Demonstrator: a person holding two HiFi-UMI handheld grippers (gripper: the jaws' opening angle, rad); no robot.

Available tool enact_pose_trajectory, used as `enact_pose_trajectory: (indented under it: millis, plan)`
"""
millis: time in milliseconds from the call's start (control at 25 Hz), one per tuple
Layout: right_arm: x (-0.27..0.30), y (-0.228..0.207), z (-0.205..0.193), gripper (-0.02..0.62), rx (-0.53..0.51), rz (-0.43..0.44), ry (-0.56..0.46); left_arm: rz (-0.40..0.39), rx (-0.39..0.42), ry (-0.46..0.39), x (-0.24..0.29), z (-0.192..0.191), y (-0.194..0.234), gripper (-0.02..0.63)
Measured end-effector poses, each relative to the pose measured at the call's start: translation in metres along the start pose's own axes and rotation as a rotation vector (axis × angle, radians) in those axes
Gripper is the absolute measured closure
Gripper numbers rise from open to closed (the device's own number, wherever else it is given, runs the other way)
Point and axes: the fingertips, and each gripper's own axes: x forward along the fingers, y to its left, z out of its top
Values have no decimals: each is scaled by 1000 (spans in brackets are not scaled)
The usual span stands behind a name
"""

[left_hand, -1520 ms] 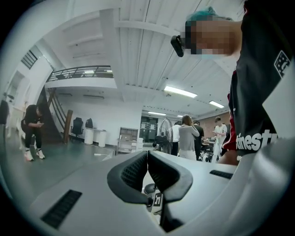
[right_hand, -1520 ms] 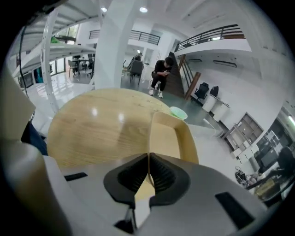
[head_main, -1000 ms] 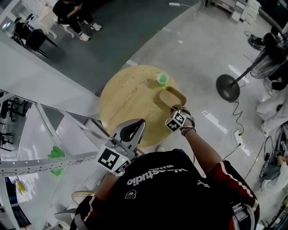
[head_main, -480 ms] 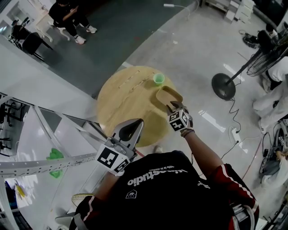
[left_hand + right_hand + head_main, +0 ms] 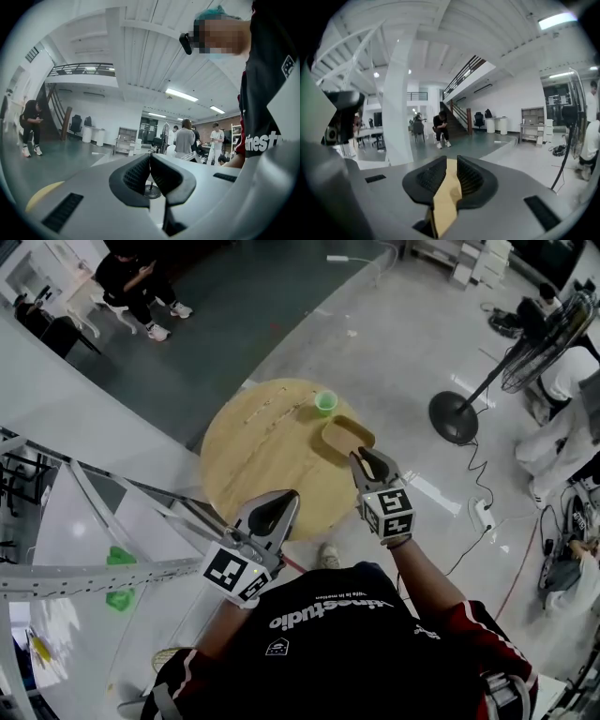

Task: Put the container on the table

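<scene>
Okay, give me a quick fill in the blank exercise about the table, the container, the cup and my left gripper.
1. The tan container lies on a ___ wooden table.
2. The small cup next to it is ___ in colour.
3. The left gripper has its jaws ___, with nothing between them.
Missing words: round; green; shut.

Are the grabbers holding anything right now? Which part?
Nothing is held. The container sits on the table; the right gripper hangs clear of it, empty jaws closing. The left gripper is shut, empty.
</scene>
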Motion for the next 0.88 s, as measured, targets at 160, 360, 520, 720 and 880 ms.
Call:
enact_pose_trajectory:
  millis: [160, 360, 520, 720, 880]
  plan:
    - [-48, 35, 40, 518, 75, 11, -143, 3, -8, -18, -28, 6, -5, 581]
    - [-113, 84, 76, 551, 73, 27, -236, 0, -4, -52, -62, 15, -21, 581]
    - [-157, 131, 85, 581, 69, 76, -295, -11, 9, -74, -91, 13, -39, 581]
    - [-195, 186, 104, 581, 46, 89, -333, -5, 20, -101, -140, 29, -49, 581]
    - [-220, 211, 104, 581, 32, 79, -338, 11, 36, -122, -172, 35, -62, 581]
